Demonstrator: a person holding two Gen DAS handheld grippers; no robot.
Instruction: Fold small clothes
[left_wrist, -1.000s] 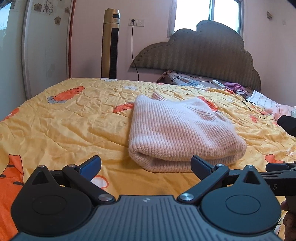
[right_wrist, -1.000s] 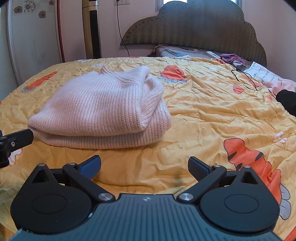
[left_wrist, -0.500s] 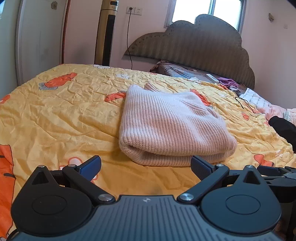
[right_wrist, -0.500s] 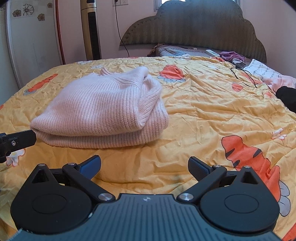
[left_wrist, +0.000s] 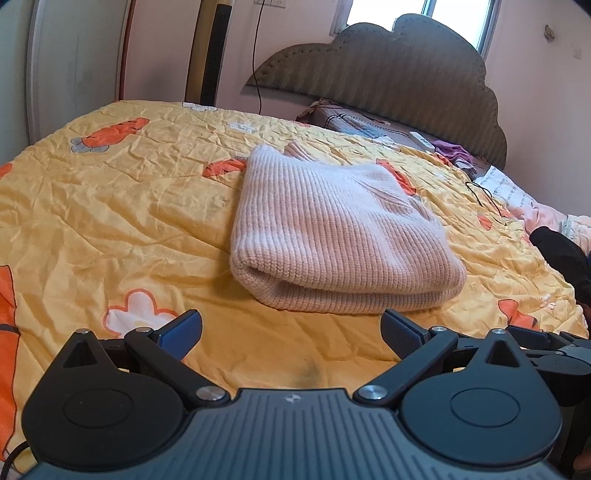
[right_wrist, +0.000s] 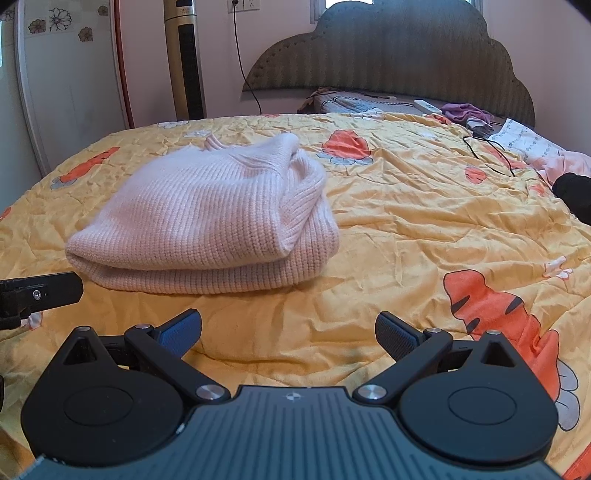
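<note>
bare yellow quilt (right_wrist: 406, 206) lies open btwn both grippers & the folded pink sweater (right_wrist: 207, 218), so the near side is free. wide clear quilt to the sweater's right & left too. far end is cluttered: black cable (right_wrist: 491, 155), purple cloth (right_wrist: 465, 110), remote (right_wrist: 426, 106) by the headboard (right_wrist: 388, 48). left gripper (left_wrist: 291, 328) and right gripper (right_wrist: 288, 328) both gape, nothing btwn fingers.

Folded pink sweater (left_wrist: 340, 236) lies on the yellow quilt (left_wrist: 122, 206) (carrot print); left gripper (left_wrist: 291, 332) jaws spread, empty.
</note>
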